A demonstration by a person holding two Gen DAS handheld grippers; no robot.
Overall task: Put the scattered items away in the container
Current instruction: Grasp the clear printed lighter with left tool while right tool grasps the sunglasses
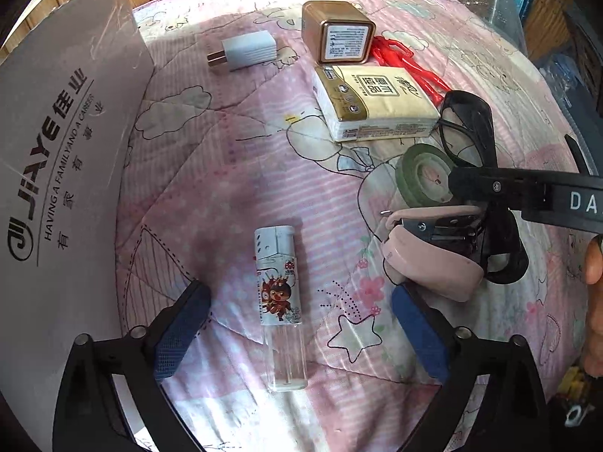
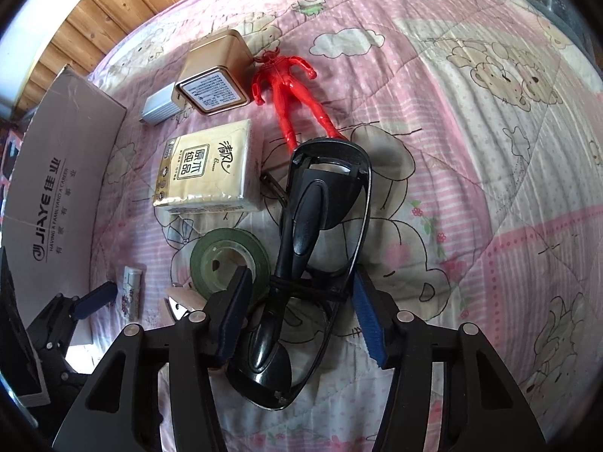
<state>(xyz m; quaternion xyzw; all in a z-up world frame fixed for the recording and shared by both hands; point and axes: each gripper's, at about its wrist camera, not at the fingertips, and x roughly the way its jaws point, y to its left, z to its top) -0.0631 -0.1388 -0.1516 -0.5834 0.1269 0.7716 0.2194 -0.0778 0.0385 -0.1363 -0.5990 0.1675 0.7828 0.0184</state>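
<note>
Nearest my right lens, the black sunglasses (image 2: 301, 282) lie folded between the right claw (image 2: 297, 320), its blue pads spread wide to either side, touching nothing I can confirm; I judge I'm straddling the frame for a pinch. My left claw (image 1: 297, 324) is likewise open, bracketing the cartoon-printed lighter (image 1: 279, 301) lying on the pink quilted bed (image 1: 233, 173).

Largest first: the grey cardboard box (image 1: 64, 158), printed "JIAYE" and "HAVING A FAMILY AND A CAREER", stands at the left edge, presumably the container; its opening is out of view. Then the tissue pack (image 2: 207, 169) with Chinese lettering, the gold tin (image 2: 215, 75) on its side, label outward, unreadable. Smaller: red toy figure (image 2: 294, 90), green tape roll (image 2: 226, 260), pink stapler (image 1: 433, 256), white charger plug (image 1: 245, 51). All are scattered on the bed.
</note>
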